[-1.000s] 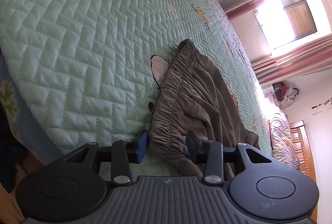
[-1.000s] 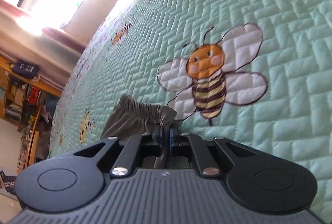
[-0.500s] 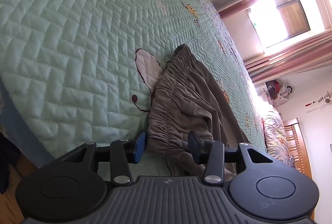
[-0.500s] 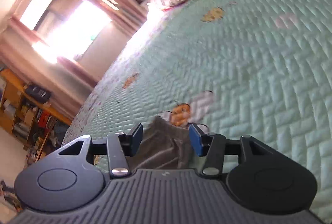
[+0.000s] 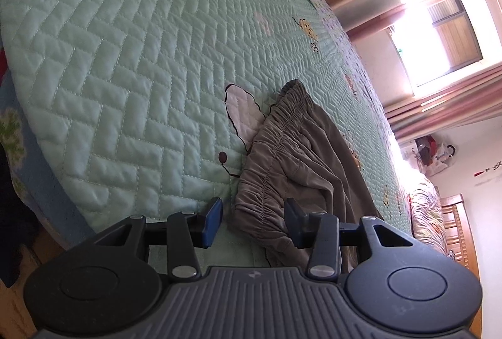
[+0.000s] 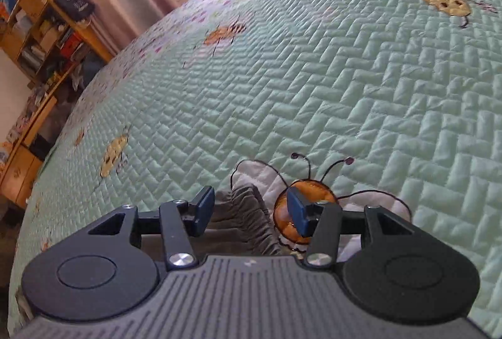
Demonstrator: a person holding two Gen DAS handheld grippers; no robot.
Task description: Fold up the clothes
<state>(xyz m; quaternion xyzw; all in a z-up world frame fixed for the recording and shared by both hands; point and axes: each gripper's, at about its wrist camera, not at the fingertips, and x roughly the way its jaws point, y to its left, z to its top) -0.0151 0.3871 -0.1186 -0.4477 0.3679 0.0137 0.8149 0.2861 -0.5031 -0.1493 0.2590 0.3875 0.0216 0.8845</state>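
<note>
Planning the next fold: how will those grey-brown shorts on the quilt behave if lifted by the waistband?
The shorts will probably hang limp: the cloth already lies in soft folds. The gathered elastic waistband likely offers a thicker, grippier edge. They look thin, so probably light and easily dragged across the quilt.

Grey-brown elastic-waist shorts (image 5: pixel 301 163), crumpled on mint quilted bedspread (image 5: pixel 125 56); waistband end between parted left gripper (image 5: pixel 253 221) jaws, unclamped.

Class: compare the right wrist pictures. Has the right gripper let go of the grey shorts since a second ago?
Yes. The right gripper, earlier clamped on the grey shorts, now stands open, pulled back towards the bee's head; the waistband lies loose between its fingers.
</note>
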